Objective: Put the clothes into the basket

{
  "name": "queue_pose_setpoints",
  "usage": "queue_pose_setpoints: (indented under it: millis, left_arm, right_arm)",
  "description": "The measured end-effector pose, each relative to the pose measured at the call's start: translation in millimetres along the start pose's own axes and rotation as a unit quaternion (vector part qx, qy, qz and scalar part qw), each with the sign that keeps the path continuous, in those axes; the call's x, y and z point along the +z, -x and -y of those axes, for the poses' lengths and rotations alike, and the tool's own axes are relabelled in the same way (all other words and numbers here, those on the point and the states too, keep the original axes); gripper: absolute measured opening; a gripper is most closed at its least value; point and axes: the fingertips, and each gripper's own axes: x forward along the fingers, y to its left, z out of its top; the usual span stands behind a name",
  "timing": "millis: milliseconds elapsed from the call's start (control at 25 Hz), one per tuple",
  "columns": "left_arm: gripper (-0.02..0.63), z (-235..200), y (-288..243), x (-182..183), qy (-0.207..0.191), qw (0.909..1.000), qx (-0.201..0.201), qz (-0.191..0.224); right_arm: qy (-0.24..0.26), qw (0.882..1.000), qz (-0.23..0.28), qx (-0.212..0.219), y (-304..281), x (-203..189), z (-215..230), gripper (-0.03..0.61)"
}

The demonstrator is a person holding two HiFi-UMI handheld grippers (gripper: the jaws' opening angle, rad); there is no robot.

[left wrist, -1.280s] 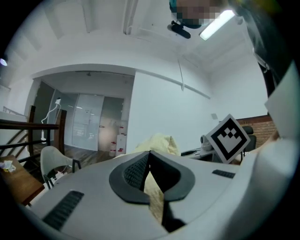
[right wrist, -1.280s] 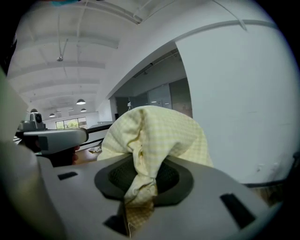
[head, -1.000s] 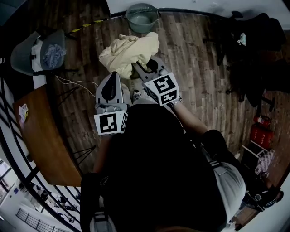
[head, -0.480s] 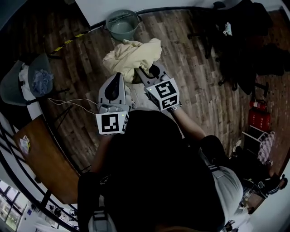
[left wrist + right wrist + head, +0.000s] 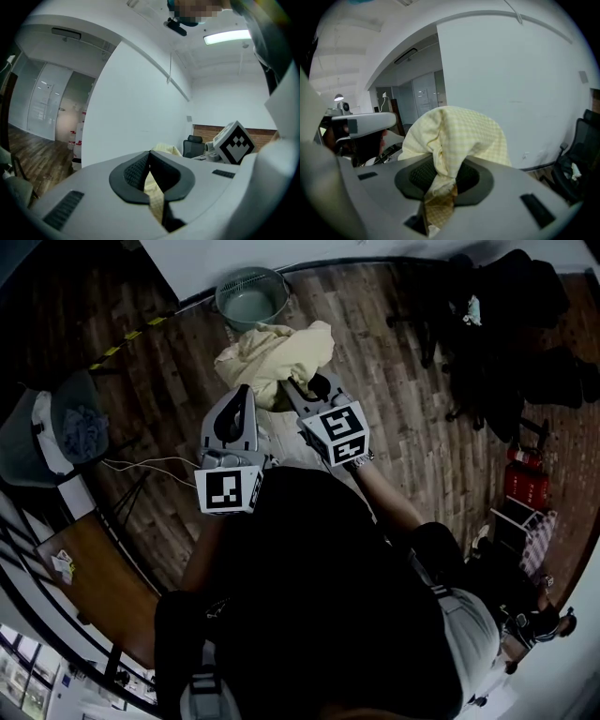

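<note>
In the centre-left of the head view, the left gripper (image 5: 246, 395) is pinching a thin fold of the pale yellow checked garment (image 5: 272, 357), its jaws pressed nearly together on it. The grey-green basket (image 5: 274, 282) is sitting at the upper middle, just beyond the garment, which is bunching between the basket and both tools. Right of centre, the right gripper (image 5: 298, 392) is clamping a thicker wad of the same cloth.

To do this well, I judge both pinches should be holding until the cloth is hanging over the basket's mouth, with the trailing folds lifted clear of the rim.

No brand or writing is showing legibly; the gripper cubes are carrying only black-and-white square markers.
</note>
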Motion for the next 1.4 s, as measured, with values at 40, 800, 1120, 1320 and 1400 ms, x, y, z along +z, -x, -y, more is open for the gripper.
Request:
queue_pose_setpoints:
  millis: [40, 800, 1120, 1320, 1400]
  left_arm:
    - [0.014, -4, -9, 4, -0.002, 1.0, -0.005, 0.002]
    - [0.014, -60, -104, 24, -0.007, 0.9999, 0.006, -0.014]
    - [0.014, -109, -163, 27, -0.002, 0.9946, 0.103, -0.01]
    - [0.014, -116, -215, 36, 0.01, 0.9877, 0.155, 0.017]
    - [0.014, -116, -232, 39, 0.009, 0.9856, 0.168, 0.022]
  right_arm:
    - [-0.001, 1.0, 0.0, -0.004, -6, 5, 6, 0.101]
    - [-0.025, 0.999, -0.022, 0.011, -102, 47, 74, 0.103]
    - [0.0, 0.996, -0.045, 0.075, -171, 64, 125, 0.103]
    - [-0.007, 0.992, -0.063, 0.105, -214, 73, 169, 0.103]
    - [-0.012, 0.99, -0.07, 0.12, -230, 73, 178, 0.103]
